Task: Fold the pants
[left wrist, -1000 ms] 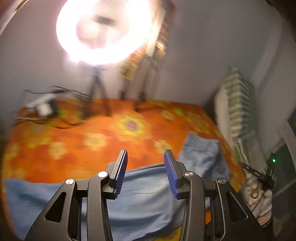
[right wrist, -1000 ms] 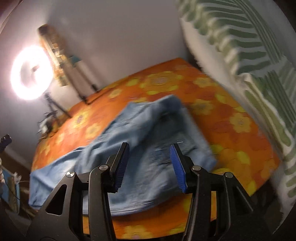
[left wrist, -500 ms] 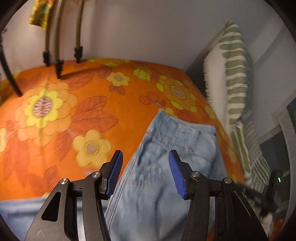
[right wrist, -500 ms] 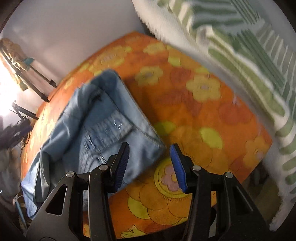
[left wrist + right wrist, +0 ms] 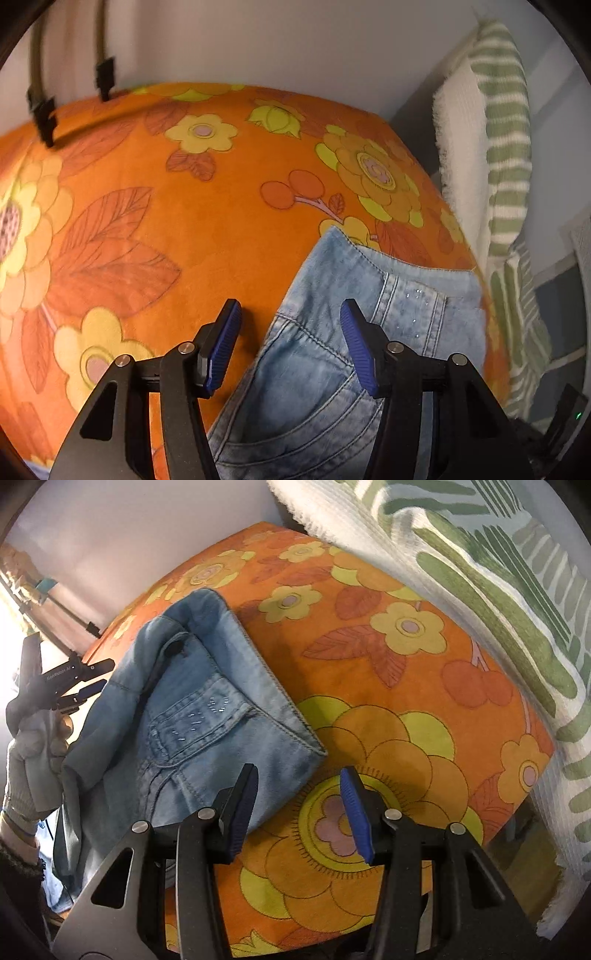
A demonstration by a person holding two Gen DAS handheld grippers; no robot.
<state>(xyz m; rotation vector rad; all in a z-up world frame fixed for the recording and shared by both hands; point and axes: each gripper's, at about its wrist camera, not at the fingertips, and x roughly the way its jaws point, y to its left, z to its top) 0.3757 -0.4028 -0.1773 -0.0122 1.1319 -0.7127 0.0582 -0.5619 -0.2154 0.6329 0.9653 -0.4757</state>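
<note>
Both grippers, left [image 5: 290, 341] with jaws opening and right [image 5: 299, 808] half-open (nothing held), are poised at the waistband of the pants [image 5: 207, 716], presumably for gripping its corners.

From my remote seat I count one pair of light-blue jeans [image 5: 192, 716] on one orange floral bedspread [image 5: 388, 686]. Two grippers are in play: the left gripper [image 5: 290, 347], jaws opening over the denim, and the right gripper [image 5: 299, 808]. One gloved hand [image 5: 31, 760] shows at the edge. One green-striped white blanket [image 5: 461, 554] hangs alongside. Two dark tripod legs [image 5: 70, 81] stand behind the bed.
</note>
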